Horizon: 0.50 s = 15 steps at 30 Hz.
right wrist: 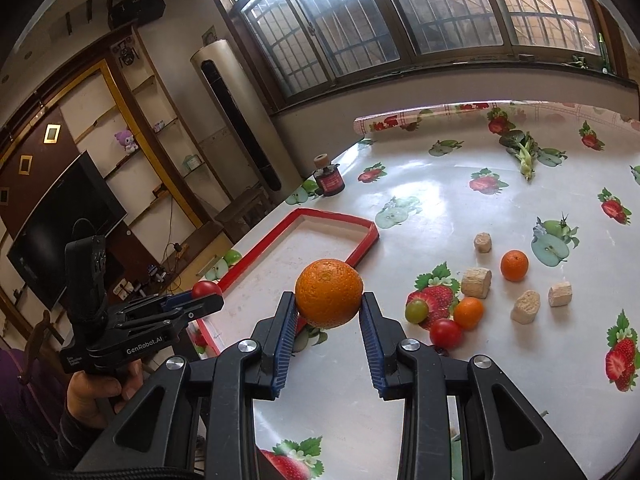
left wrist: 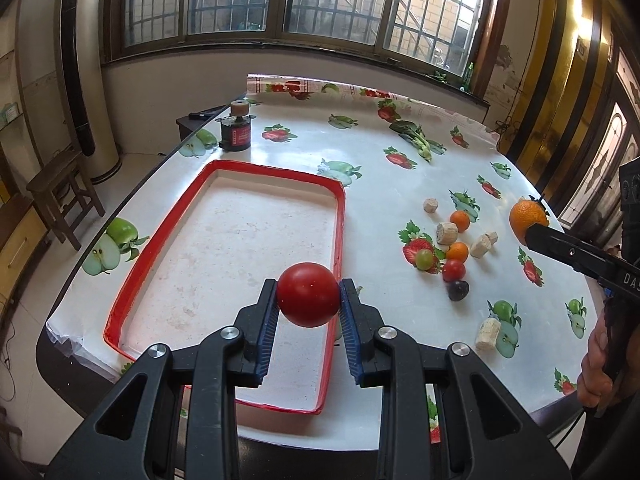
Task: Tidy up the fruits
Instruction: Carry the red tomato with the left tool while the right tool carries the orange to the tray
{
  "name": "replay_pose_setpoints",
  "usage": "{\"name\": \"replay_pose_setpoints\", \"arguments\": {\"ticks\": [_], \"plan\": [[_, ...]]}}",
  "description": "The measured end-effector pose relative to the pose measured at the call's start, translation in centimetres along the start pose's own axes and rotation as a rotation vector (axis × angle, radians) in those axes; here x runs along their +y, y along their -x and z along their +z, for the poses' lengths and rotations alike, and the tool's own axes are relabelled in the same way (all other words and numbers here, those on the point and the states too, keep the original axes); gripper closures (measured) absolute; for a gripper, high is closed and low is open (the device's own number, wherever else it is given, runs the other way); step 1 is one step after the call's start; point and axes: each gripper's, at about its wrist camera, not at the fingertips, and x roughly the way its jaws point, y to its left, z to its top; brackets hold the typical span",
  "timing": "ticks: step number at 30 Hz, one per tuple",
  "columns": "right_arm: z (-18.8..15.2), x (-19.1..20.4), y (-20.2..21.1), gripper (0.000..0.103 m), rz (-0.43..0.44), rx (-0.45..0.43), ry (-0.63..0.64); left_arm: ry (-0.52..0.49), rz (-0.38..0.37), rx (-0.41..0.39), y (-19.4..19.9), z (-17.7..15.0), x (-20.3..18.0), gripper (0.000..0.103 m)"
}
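two fruits in the air at once: my left tongs (left wrist: 308,294) are pinching a red tomato (left wrist: 308,294) over the near corner of the red tray (left wrist: 120,300), and my right tongs (right wrist: 329,300) are pinching the big orange (right wrist: 329,300) above the counter (right wrist: 440,208), just right of the tray. guessing both go in the tray, since it's bare. the little oranges, cherry tomato (right wrist: 445,333) and grape (right wrist: 416,311) sit loose on the counter among some cork-looking chunks.

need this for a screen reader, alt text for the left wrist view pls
The left gripper holds a red tomato above an empty red-rimmed tray. To the right, the right gripper holds an orange over scattered small fruits.
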Motion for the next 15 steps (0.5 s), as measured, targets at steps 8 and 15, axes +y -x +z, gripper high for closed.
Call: {"name": "replay_pose_setpoints", "arguments": {"ticks": [8,15], "plan": [[0.6,2.5,-3.4,0.070,0.008,0.036,0.042,0.027,0.019,0.007,-0.4,-0.5,2.2,0.076],[1.2,4.3,-7.0,0.071,0.030,0.073,0.080,0.049,0.042,0.015,-1.1,-0.5,4.0,0.076]]}}
